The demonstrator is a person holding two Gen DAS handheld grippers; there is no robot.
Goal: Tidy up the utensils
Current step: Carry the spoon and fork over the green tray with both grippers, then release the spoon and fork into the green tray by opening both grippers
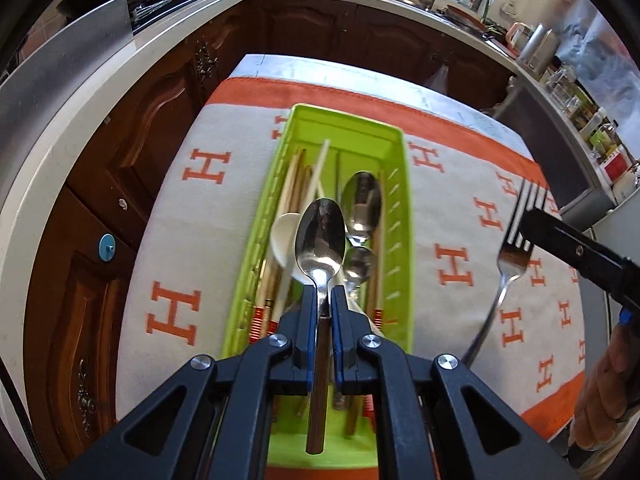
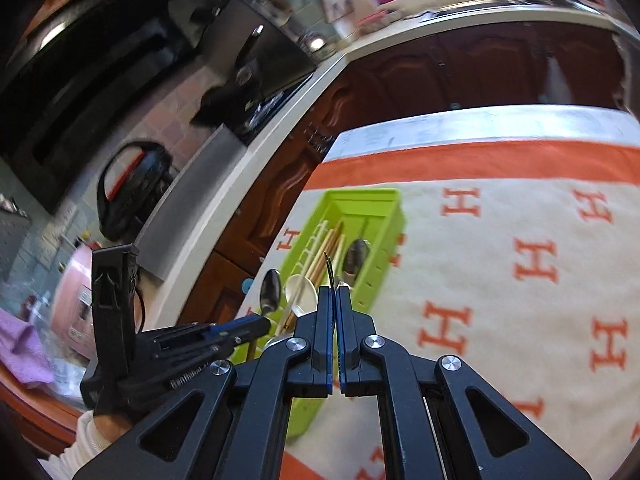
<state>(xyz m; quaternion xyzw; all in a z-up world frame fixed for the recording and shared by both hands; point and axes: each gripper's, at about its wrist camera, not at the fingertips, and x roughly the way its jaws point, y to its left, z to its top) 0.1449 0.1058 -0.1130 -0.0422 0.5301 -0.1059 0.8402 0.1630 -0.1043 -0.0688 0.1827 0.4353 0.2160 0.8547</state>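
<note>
Jaws clamped on spoon [image 1: 320, 236], fork [image 1: 516, 240]

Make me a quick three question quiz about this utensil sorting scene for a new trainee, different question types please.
1. True or false: the left gripper is shut on a spoon above the green tray.
2. Which utensil does the right gripper hold? A) knife B) fork C) chopsticks
3. Fill in: the tray sits on a cloth printed with the orange letter ___.

Key: 1 true; 2 B, the fork; 3 H.
</note>
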